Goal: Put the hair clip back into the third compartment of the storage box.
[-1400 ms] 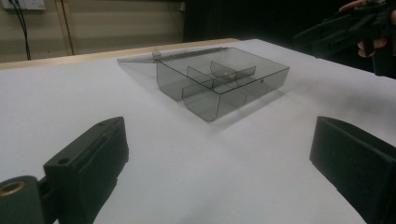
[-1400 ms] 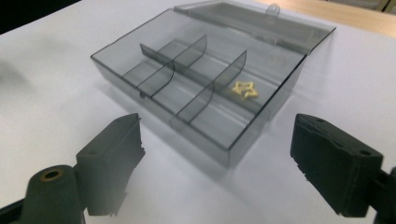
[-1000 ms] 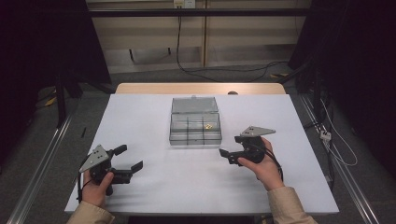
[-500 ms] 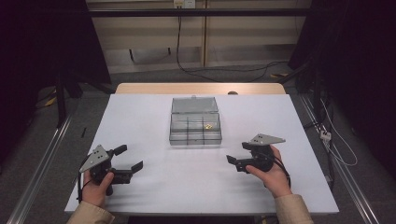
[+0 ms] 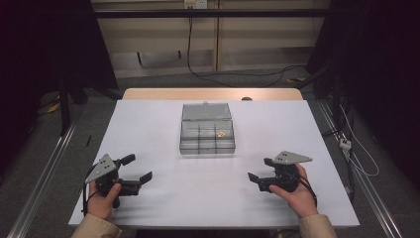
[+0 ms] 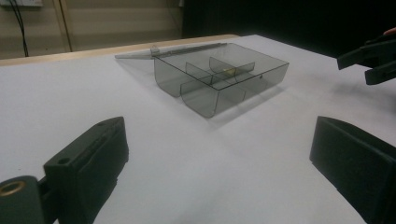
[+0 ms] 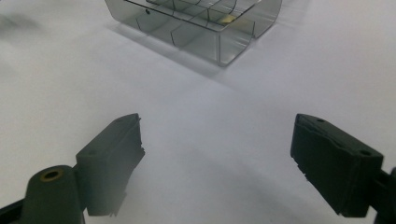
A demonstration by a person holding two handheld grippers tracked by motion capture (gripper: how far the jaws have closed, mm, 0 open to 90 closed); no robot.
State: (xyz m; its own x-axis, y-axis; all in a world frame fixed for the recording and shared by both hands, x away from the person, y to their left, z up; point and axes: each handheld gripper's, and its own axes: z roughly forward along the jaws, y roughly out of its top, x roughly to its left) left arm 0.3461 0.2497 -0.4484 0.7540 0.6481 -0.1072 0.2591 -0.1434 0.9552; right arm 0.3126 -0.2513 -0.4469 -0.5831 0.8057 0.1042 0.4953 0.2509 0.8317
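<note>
Smoky clear plastic compartment box (image 5: 207,135), lid open, lies well ahead of both grippers, between them; left gripper (image 5: 135,169) and right gripper (image 5: 260,170) stand spread wide, grasping nothing.

Overhead view forward-down; both gripper views low, sharing the box (image 5: 207,134).

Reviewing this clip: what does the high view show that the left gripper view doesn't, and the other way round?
High view alone: the whole white table, the left gripper and right gripper, both open in the person's hands, plus the floor cables. Left gripper view alone: a close look along its own black jaws, with the box's dividers seen from the side. Both: the clear smoky plastic compartment box, lid open, one small yellowish piece inside.
</note>
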